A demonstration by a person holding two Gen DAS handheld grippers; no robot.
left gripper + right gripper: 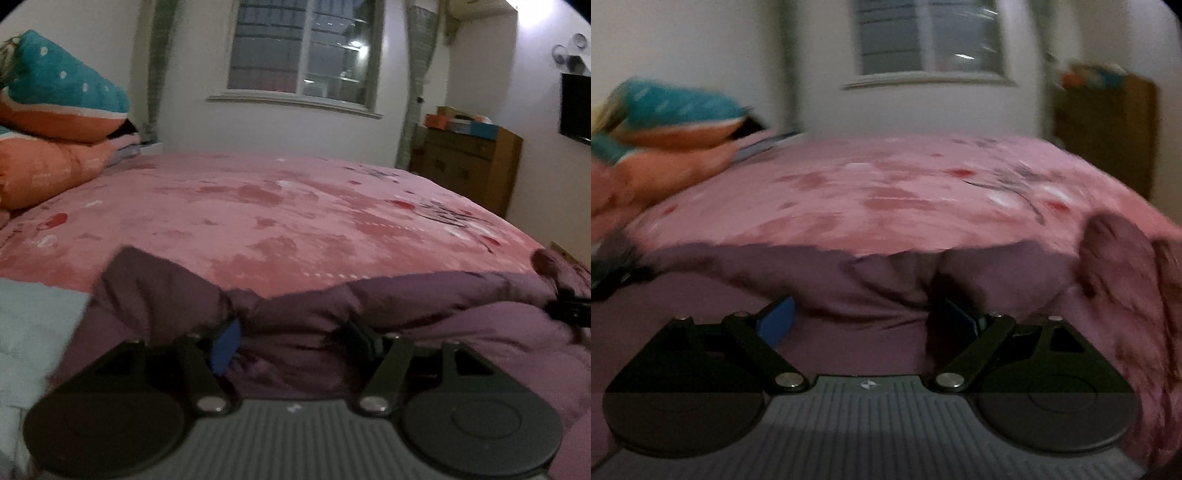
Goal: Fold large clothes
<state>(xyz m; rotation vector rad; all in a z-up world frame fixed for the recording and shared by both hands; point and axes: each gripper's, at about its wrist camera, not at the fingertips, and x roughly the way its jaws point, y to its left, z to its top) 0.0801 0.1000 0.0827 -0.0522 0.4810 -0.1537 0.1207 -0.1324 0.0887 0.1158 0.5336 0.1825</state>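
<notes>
Evidently mid-fold: both tongs, left (291,332) and right (866,314), gape around the purple coat (424,295) on the bed (295,206); clench evenly before lifting.

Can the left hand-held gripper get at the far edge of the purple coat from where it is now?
Probably yes. The left hand-held gripper sits over the purple coat, jaws apart, with the raised far edge just past its fingertips. Nothing lies between them; only the pink bedspread is beyond.
</notes>
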